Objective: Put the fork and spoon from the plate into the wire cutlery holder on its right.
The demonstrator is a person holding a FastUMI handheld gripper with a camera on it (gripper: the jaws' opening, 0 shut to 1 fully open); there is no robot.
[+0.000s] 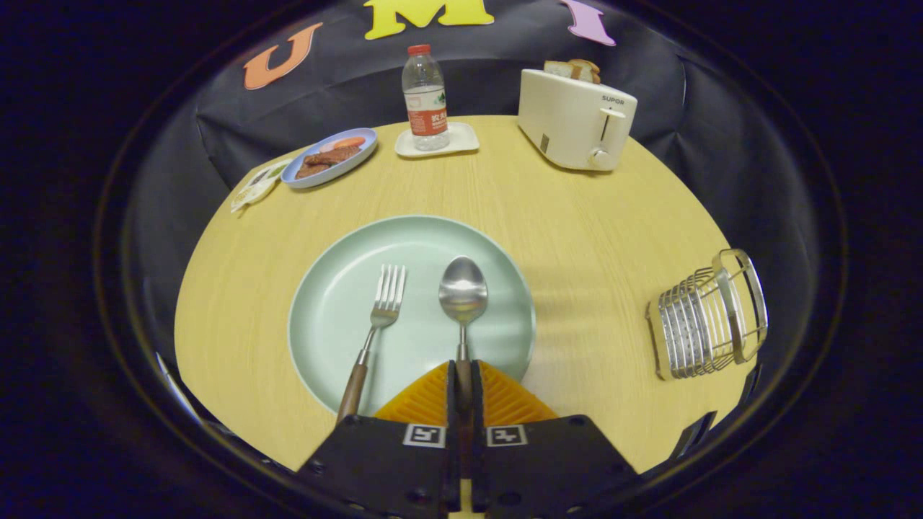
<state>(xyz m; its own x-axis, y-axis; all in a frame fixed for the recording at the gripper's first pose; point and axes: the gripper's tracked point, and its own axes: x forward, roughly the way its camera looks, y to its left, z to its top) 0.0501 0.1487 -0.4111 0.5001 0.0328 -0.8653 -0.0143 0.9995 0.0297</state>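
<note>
the gripper (462, 386) is clenched on the wooden handle of the steel spoon (463, 292) lying on the pale green plate (332, 317), ready for transfer to the wire cutlery holder (710, 317) at far right.

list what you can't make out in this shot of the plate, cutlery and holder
- Spoon handle, gripper view: its rear end runs in between the fingers of the gripper, which are closed on it and hide it.
- Fork handle end: it meets the gripper body, so its tip is covered.
- Plate near rim: hidden behind the fingers.
- Wire cutlery holder: seen from the side and warped, so its inside cannot be judged.
</note>
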